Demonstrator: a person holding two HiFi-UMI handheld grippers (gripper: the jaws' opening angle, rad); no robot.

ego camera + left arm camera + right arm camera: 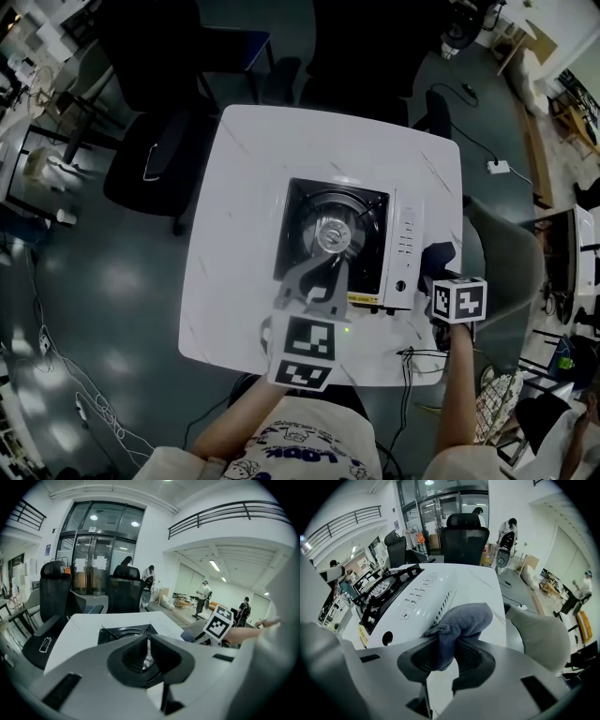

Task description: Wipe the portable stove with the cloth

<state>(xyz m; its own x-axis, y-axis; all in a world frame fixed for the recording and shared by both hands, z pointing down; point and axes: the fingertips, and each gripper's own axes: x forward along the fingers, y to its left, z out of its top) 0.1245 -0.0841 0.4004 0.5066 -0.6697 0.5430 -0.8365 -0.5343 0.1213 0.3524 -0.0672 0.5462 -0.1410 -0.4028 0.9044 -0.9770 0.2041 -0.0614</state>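
right gripper view showed the right gripper [446, 644] pinched tight on the blue cloth [464, 618], at the stove's [417, 595] 3 o'clock side. the left gripper [148, 644] was closed on nothing at 6 o'clock. wiping looked ready to start. next, the cloth needs pressing down and rubbing.

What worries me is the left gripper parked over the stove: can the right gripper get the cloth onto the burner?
Probably yes. The right gripper holds the cloth at the control panel; nothing stands between it and the burner. The left gripper crowds only the near side.
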